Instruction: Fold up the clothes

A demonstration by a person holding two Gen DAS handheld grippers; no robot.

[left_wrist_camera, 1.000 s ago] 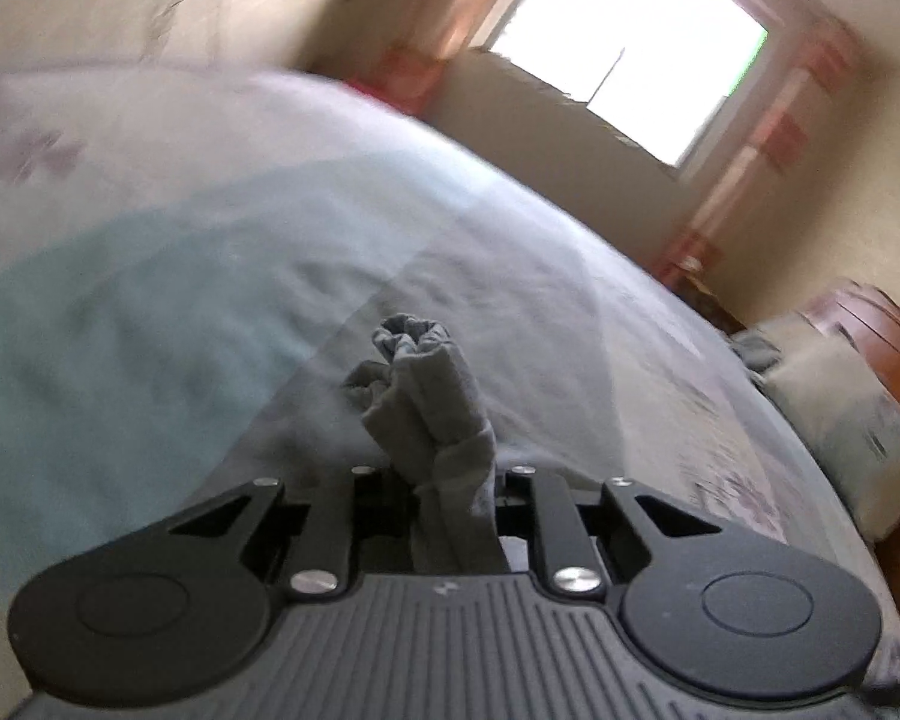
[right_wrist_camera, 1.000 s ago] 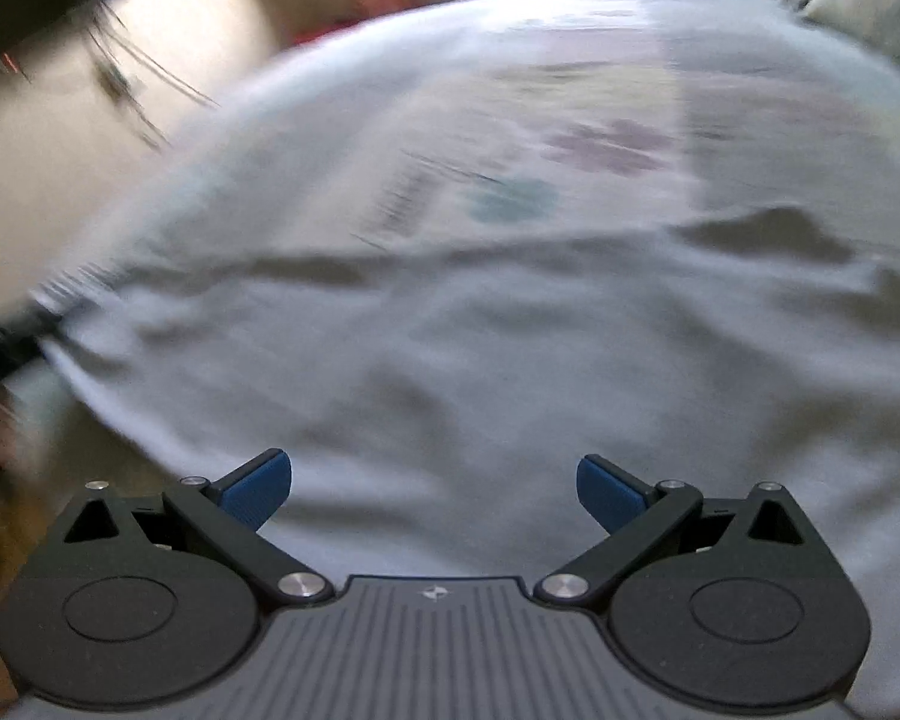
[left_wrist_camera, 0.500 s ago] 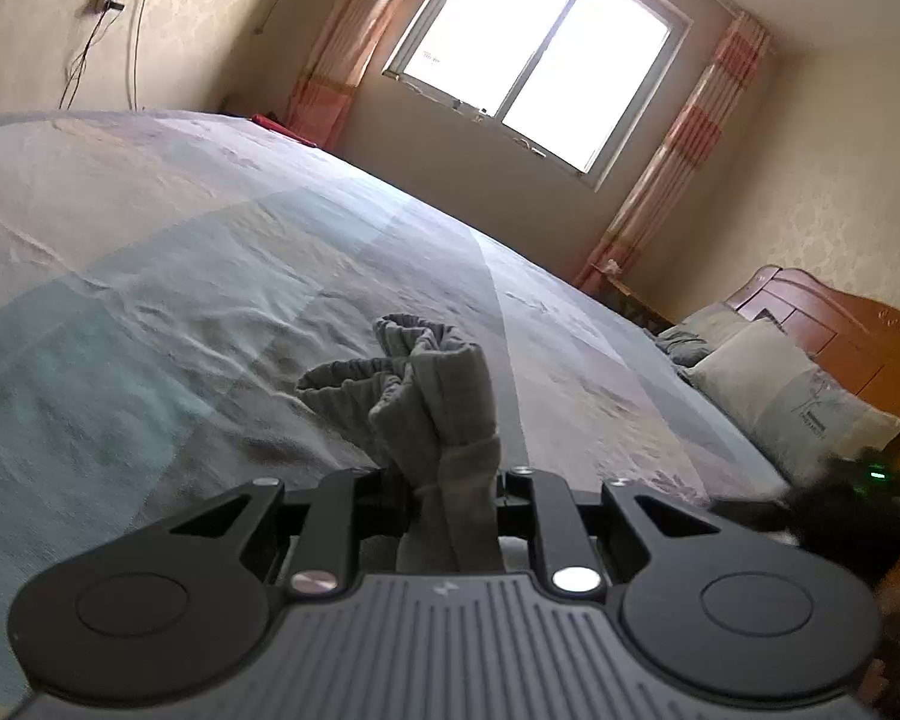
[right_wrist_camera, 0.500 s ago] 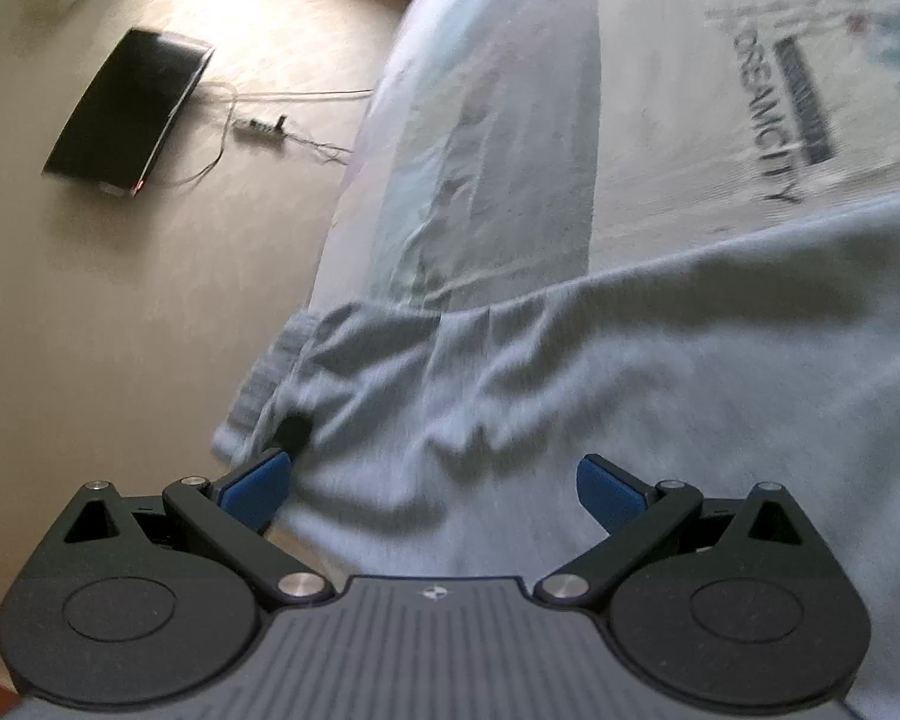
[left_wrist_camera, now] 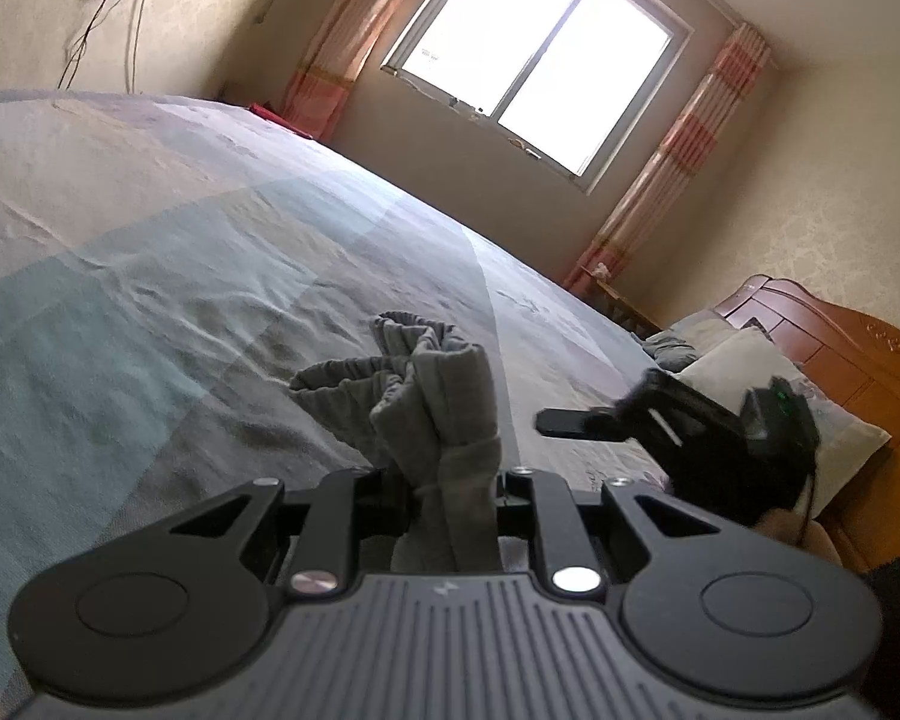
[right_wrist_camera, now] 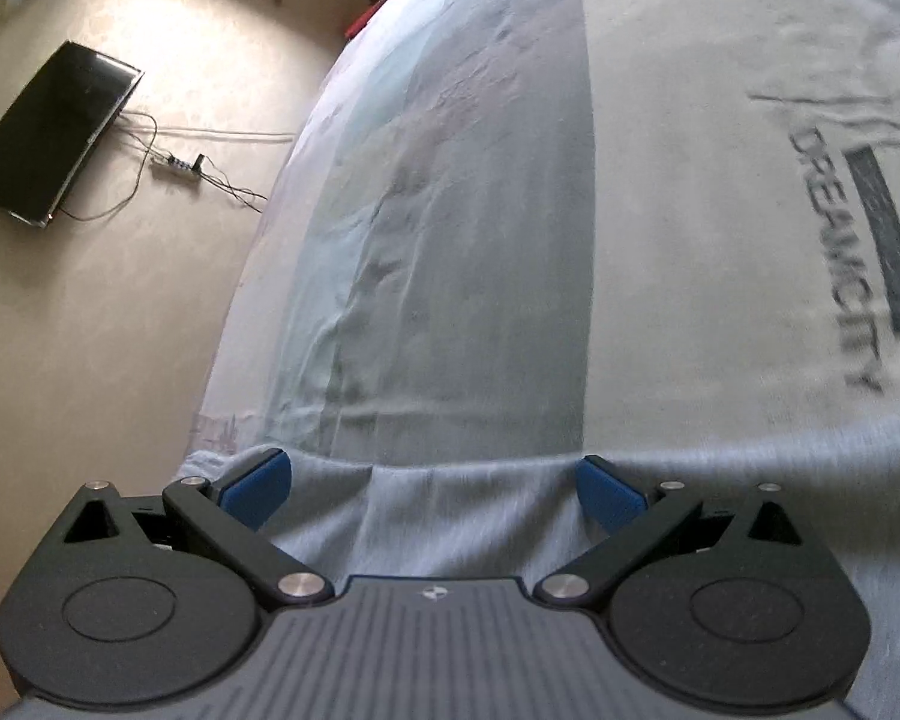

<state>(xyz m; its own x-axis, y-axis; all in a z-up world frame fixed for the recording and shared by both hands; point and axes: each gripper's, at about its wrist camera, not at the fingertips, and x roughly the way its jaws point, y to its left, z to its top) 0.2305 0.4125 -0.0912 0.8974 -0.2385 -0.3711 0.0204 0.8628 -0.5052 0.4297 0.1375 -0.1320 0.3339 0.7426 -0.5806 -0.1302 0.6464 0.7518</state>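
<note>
In the left wrist view my left gripper (left_wrist_camera: 450,483) is shut on a bunched fold of a grey garment (left_wrist_camera: 438,384), which stands up from between the jaws over the patchwork bed sheet (left_wrist_camera: 150,276). My right gripper (right_wrist_camera: 435,483) is open, its blue pads (right_wrist_camera: 258,489) spread wide. It hovers low over the flat edge of the grey garment (right_wrist_camera: 450,522), whose hem runs across between the pads without either pressing on it. The black body of the right gripper (left_wrist_camera: 720,438) also shows to the right of the left one.
The sheet carries a printed word (right_wrist_camera: 840,264) at the right. The bed's edge (right_wrist_camera: 252,312) drops off to the left, beyond it a wall with a dark screen (right_wrist_camera: 48,132) and a power strip (right_wrist_camera: 174,165). Pillows (left_wrist_camera: 750,378), a wooden headboard (left_wrist_camera: 840,348) and a window (left_wrist_camera: 534,54) lie ahead of the left gripper.
My right gripper has swept sideways across the garment to its hem near the bed's edge, staying open, and has come into the left wrist view. The left gripper keeps its hold.
</note>
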